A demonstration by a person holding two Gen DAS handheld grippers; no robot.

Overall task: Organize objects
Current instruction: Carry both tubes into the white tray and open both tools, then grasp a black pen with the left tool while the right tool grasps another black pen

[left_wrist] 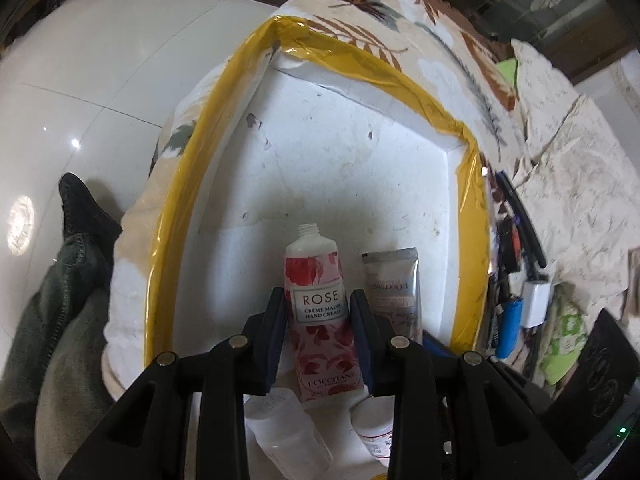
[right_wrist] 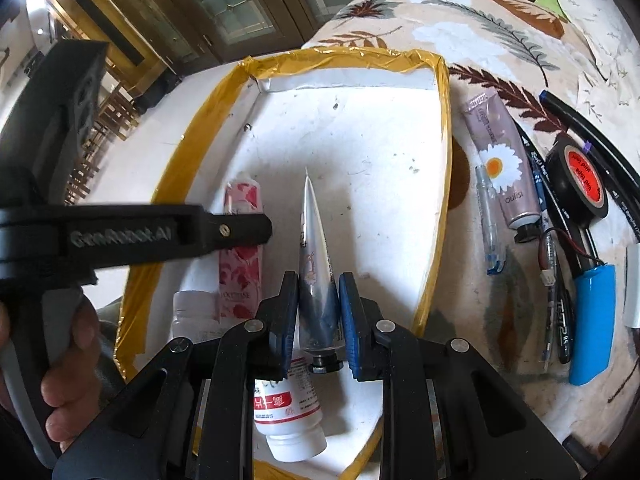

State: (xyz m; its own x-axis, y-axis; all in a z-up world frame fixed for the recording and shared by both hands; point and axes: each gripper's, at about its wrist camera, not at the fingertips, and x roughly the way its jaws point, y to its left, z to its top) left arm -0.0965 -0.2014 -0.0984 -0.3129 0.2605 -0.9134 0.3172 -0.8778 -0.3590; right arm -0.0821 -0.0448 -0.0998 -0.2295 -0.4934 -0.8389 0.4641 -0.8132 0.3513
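A white foam box with yellow-taped rim (left_wrist: 416,92) (right_wrist: 444,148) sits on a leaf-patterned cloth. My left gripper (left_wrist: 318,300) is shut on a pink ROSE hand cream tube (left_wrist: 316,280), held low inside the box; the tube also shows in the right wrist view (right_wrist: 242,272), under the left gripper's finger. My right gripper (right_wrist: 319,284) is shut on a silver tube (right_wrist: 314,248), cap toward the camera, inside the box; it shows in the left wrist view (left_wrist: 394,284). A white bottle with red label (right_wrist: 288,412) and a clear bottle (left_wrist: 288,424) lie on the box floor.
Right of the box on the cloth lie a mauve daisy tube (right_wrist: 500,160), a clear pen (right_wrist: 490,224), dark pens (right_wrist: 556,312), a black tape roll (right_wrist: 576,184), a blue battery pack (right_wrist: 592,328) and black cables. A person's leg (left_wrist: 60,288) and white tiled floor are at left.
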